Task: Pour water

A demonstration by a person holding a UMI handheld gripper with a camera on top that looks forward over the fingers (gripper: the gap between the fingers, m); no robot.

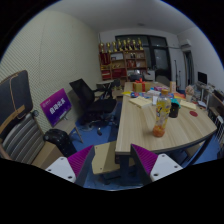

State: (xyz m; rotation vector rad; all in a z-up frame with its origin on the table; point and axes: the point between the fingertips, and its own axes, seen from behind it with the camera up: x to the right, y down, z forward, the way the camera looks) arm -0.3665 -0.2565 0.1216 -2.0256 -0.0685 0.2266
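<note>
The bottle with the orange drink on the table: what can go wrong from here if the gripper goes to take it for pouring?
1. The bottle stands well beyond the open gripper, with nothing between the fingers, so a long approach could arrive off centre and tip it.
2. It looks tall and narrow, so a knock would probably fell it.
3. Cups and other items crowd the wooden table just behind it; a spill or sideways push may reach them.

Smooth wooden table (pixel 140 128) (light, matt)
</note>
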